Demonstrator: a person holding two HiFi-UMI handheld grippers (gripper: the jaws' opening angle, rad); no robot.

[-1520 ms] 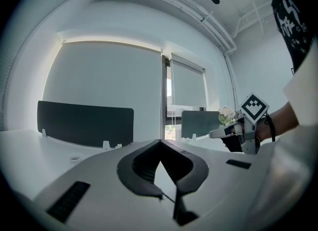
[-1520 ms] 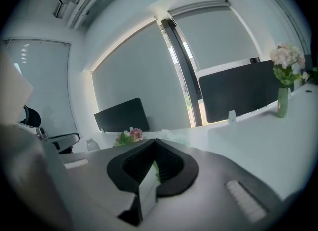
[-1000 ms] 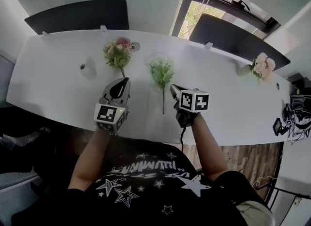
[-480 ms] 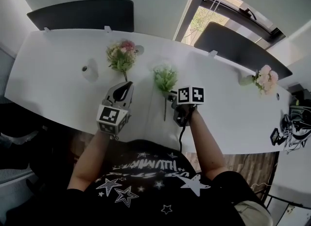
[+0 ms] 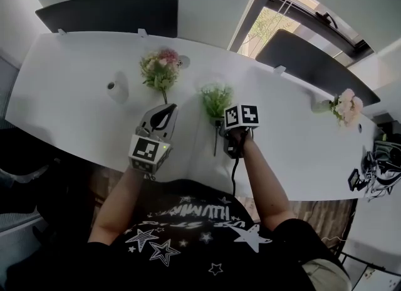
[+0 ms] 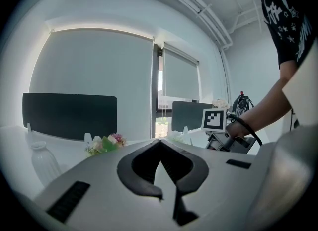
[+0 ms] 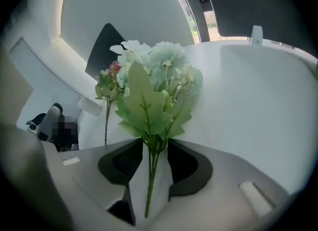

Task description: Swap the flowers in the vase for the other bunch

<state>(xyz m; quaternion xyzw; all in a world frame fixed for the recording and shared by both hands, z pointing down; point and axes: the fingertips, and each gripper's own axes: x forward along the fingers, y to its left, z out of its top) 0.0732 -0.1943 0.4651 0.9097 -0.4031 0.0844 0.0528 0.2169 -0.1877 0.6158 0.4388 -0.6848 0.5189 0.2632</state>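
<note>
Since vase (image 5: 116, 87) ahead-left of my left gripper (image 6: 160, 145) looks empty, pink bunch (image 5: 160, 69) beside it, removal seems done. My right gripper (image 7: 152, 150) spread, jaws just closing round green bunch (image 7: 154, 91) stem, not pinching yet. Left pressed together, empty. 2 steps left: grip, insert.

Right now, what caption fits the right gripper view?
Right gripper, open jaws just closing, straddles the green bunch at its stem.

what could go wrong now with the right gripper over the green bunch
The jaws of the right gripper, just closing, straddle the thin stem of the green bunch without pressing it; a shallow grip could let it slip or swing. The pink bunch lies nearby, so lifting might snag it.
</note>
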